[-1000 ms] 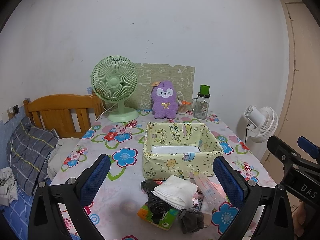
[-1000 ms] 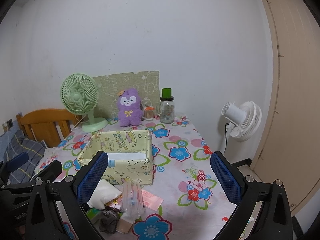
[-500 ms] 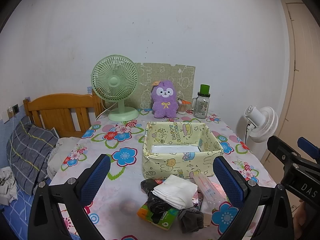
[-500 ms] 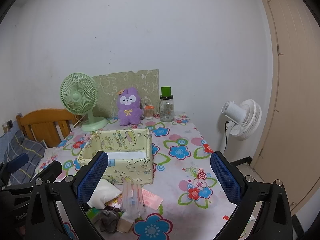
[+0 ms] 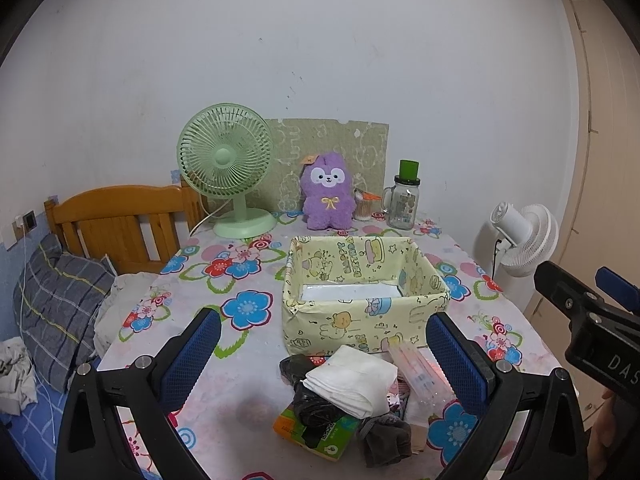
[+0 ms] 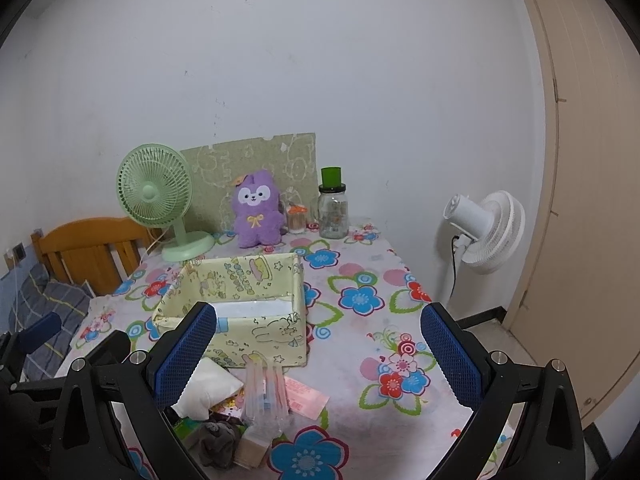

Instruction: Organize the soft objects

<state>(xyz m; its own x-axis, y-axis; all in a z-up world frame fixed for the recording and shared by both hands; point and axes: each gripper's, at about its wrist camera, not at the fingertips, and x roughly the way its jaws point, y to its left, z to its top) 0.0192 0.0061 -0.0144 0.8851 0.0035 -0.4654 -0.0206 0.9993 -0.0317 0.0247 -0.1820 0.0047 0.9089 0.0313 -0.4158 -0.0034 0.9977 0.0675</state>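
Observation:
A pale yellow cartoon-print box [image 5: 362, 320] [image 6: 236, 328] stands open on the flowered tablecloth [image 5: 244, 312]. In front of it lies a small heap: a folded white cloth [image 5: 352, 380] [image 6: 206, 390], a black bundle [image 5: 310, 402], a grey sock [image 5: 386, 438] [image 6: 216, 440], a green packet [image 5: 316, 432] and a clear plastic sleeve [image 5: 414, 372] [image 6: 264, 396]. A purple plush toy [image 5: 328, 196] [image 6: 256, 210] sits at the back. My left gripper [image 5: 320, 360] hovers open above the heap, nothing between its fingers. My right gripper [image 6: 320, 354] is open too, to the right of the heap.
A green desk fan [image 5: 226, 164], a glass jar with a green lid [image 5: 404, 200] and a small cup [image 5: 362, 208] line the back by the wall. A wooden headboard [image 5: 116, 220] and bedding [image 5: 60, 304] lie left. A white floor fan [image 5: 520, 236] stands right.

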